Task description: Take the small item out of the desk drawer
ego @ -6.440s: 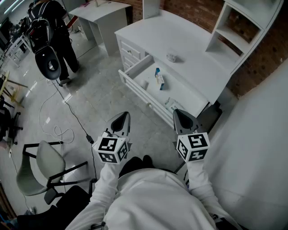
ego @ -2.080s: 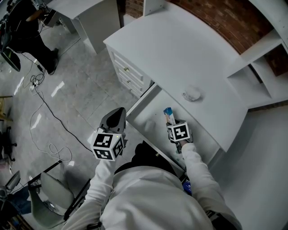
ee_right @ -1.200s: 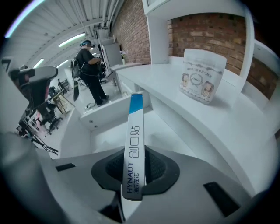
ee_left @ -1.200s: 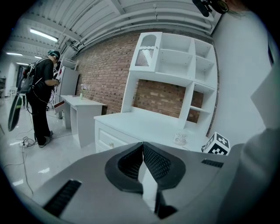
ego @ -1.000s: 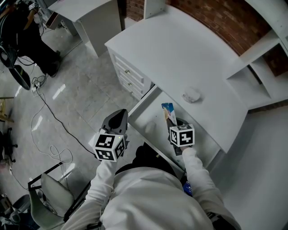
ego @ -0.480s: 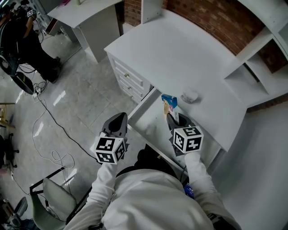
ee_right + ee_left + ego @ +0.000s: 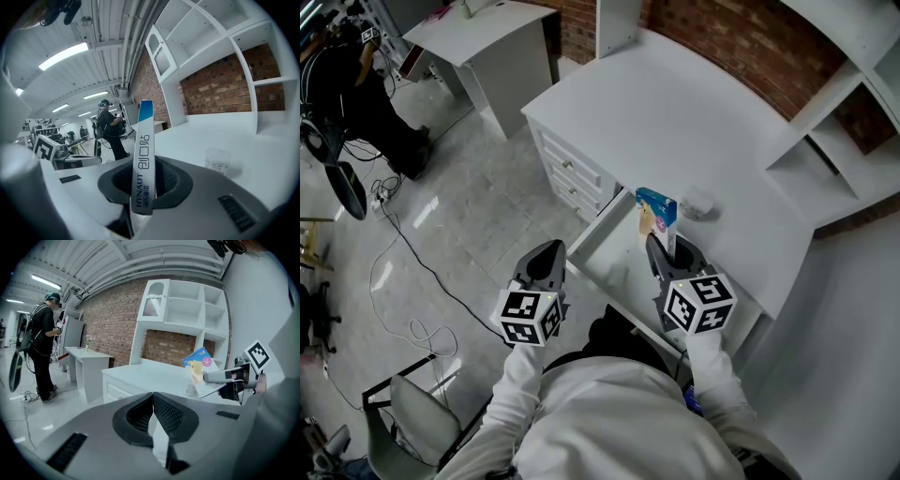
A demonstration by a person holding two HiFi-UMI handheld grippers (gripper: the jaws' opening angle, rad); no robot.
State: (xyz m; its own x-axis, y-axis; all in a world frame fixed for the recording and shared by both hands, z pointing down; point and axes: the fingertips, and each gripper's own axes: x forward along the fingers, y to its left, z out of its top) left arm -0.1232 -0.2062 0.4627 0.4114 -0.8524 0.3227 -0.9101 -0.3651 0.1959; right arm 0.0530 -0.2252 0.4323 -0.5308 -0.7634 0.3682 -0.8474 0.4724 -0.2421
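Lab-like workshop: brick wall (image 7: 731, 37), white desk (image 7: 694, 122), floor cables (image 7: 411, 246).

Narrow white edge of a slim box (image 7: 143, 159), blue at its top end, printed lengthwise in dark letters. The brand name "HYNAUT" sits at the box's lower end, and three larger Chinese characters, 创口贴, run above it. To the right of the box, a small clear jar (image 7: 217, 161) stands on the desk (image 7: 253, 136); its print is too faint to read.
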